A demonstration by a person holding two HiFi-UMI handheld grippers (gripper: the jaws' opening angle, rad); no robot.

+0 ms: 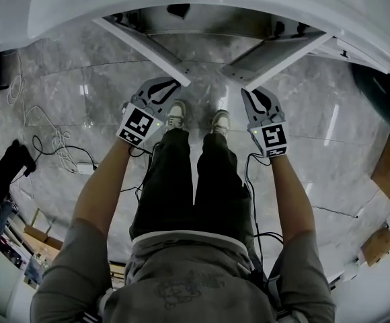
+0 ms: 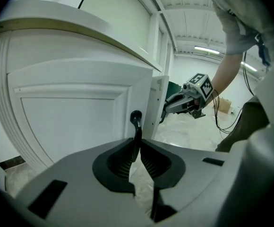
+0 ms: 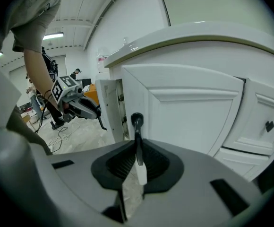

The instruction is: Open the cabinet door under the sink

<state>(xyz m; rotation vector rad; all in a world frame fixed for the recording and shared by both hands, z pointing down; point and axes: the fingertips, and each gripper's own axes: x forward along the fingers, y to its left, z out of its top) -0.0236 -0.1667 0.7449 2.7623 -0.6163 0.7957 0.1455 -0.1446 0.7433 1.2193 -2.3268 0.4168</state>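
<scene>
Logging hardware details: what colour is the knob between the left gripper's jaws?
Black knob, against the white cabinet door; clearest in the left gripper view.

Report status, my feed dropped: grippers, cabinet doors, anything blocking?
Left gripper shut on left handle; right gripper shut on right handle. Left door and right door swung open. Person's shoes between doors.

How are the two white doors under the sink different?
The left door swings out from the left side, and the left gripper pinches the left handle. The right door swings from the right, with the right gripper pinching the right handle. From above, the left door shows as a thin strip and the right door as a wider face. Both are white, partly open, and have black handles.
</scene>
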